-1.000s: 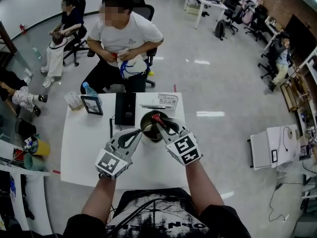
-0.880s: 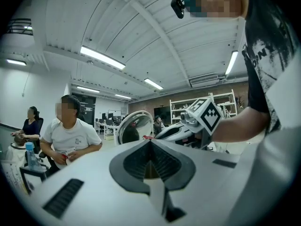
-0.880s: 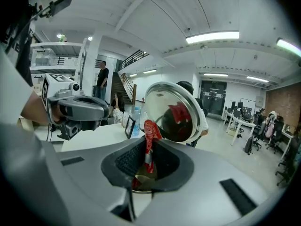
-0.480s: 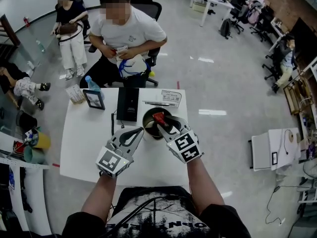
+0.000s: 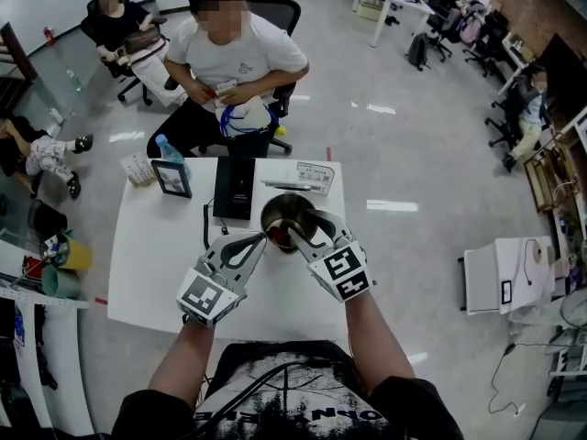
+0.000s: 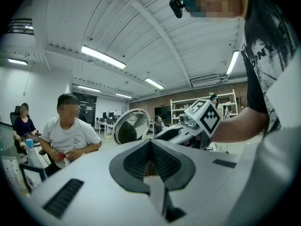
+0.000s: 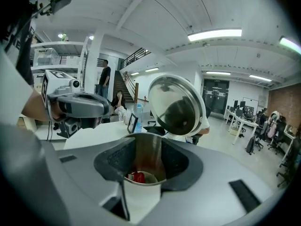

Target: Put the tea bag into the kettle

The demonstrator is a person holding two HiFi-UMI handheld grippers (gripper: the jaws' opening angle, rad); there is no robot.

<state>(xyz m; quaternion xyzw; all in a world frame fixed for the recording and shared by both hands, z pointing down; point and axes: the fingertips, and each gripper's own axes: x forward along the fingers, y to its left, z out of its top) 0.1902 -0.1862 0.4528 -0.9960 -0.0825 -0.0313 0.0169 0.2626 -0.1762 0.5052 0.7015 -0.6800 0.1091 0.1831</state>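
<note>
Half open, its jaws having just been opening, my right tool holds nothing above the steel kettle. The red tea bag lies inside the kettle. My left tool, just beside, seems closed and empty.

The head camera looks steeply down onto the white table and takes in the left gripper, the right gripper and the kettle from well above. The left gripper view sits low and looks level across the table, with the kettle's raised lid and the right gripper just ahead. The right gripper view tilts slightly down, close over the kettle's mouth, with the left gripper at its left edge. All three views share the kettle.
</note>
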